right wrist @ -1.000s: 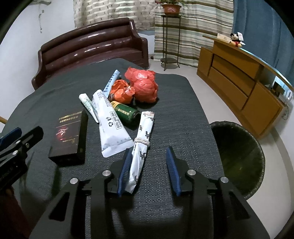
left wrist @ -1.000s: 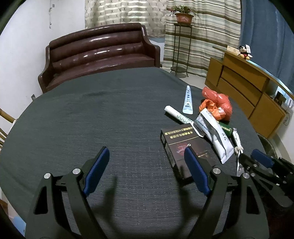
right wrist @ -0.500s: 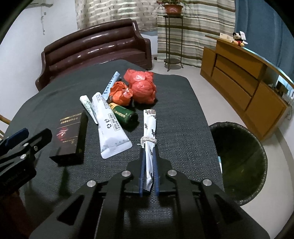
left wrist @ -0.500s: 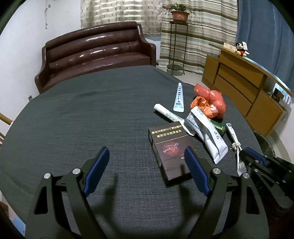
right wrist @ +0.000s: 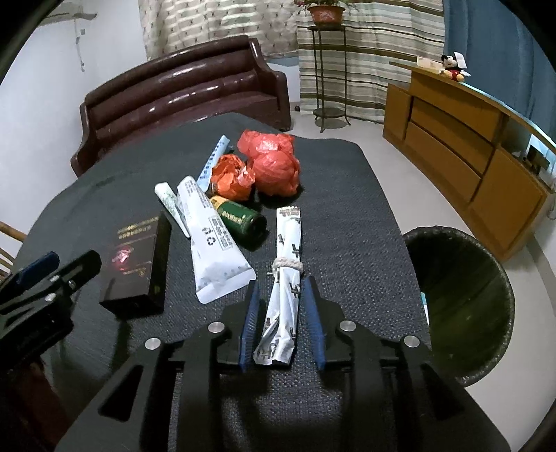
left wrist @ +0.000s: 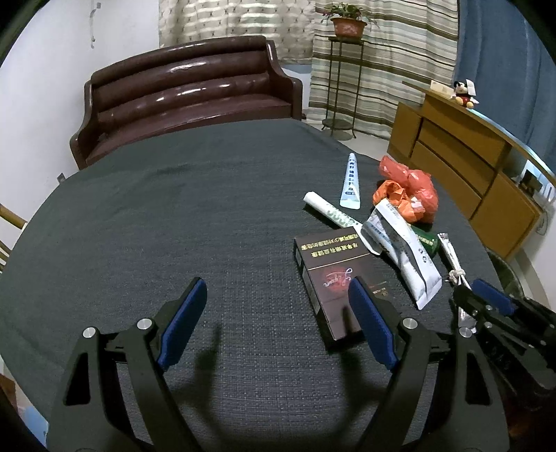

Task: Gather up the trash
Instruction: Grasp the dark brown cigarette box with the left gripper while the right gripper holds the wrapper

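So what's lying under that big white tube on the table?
Under the white tube you can see the dark tablecloth, plus part of a thin rolled white wrapper along its left side. How far the wrapper runs beneath it is hidden.

Premises: a domestic living room. Evidence noted: a dark brown leather sofa against a white wall, striped curtains behind a potted plant on a metal stand, a wooden sideboard bearing a plush toy, and a cloth-covered table beside a woven wastebasket.
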The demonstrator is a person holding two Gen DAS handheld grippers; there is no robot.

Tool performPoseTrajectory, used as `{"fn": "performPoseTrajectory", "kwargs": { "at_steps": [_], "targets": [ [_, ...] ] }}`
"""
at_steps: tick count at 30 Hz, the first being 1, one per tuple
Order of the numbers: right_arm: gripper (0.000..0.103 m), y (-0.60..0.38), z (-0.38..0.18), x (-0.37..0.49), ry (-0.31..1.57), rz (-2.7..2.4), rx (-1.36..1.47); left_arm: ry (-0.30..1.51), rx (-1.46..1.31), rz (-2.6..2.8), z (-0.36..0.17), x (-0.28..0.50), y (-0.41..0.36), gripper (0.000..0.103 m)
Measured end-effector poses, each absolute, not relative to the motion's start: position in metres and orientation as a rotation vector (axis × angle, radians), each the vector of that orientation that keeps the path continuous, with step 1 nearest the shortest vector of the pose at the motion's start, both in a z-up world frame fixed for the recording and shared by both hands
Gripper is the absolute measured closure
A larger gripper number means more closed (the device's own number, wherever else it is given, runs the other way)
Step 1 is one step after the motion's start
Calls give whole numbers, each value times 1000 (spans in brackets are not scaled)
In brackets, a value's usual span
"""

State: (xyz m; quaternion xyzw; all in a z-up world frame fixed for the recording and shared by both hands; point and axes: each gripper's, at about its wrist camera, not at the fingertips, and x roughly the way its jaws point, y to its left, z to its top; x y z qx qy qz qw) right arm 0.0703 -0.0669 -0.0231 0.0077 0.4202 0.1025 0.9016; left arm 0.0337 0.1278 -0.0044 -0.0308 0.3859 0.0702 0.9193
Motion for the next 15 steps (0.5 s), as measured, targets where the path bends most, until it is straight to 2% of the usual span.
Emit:
{"fn": "performPoseTrajectory", "kwargs": {
  "at_steps": [3,5,15],
  "targets": [
    [78,-65,-26,70,877,206,-1,796,-64,134,-5,34,125,21],
    [84,-64,-25,69,874,196,-12,798,-62,128,-5,34,122,21],
    [84,-77,-23,69,858,191,13,809,-55,113,-6,44,108,21]
  ]
}}
